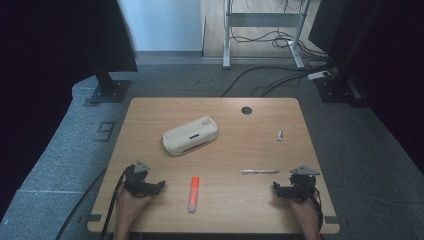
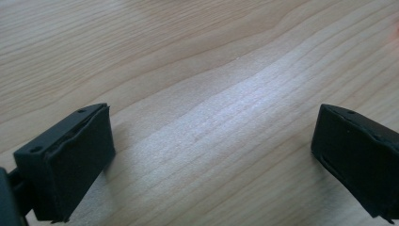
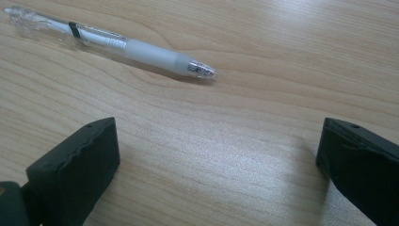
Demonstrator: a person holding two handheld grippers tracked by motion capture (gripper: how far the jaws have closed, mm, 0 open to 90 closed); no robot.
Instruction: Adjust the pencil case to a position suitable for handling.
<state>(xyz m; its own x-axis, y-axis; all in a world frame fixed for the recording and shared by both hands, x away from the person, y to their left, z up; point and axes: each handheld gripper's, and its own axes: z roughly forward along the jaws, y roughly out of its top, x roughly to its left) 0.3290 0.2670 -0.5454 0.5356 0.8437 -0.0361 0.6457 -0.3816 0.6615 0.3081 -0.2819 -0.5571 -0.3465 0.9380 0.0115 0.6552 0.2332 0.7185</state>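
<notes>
On the wooden table lie a cream pencil case in the middle, an orange highlighter near the front edge, a clear pen to the right and a small white cap-like piece farther right. My left gripper rests at the front left, open, its jaws wide apart over bare wood. At the front right sits my right gripper, open too. In the right gripper view the pen lies just beyond the open jaws, its tip pointing right.
A round cable hole sits near the table's far edge. Grey carpet surrounds the table, with dark stand bases at the back left and right, and a white desk frame with cables behind.
</notes>
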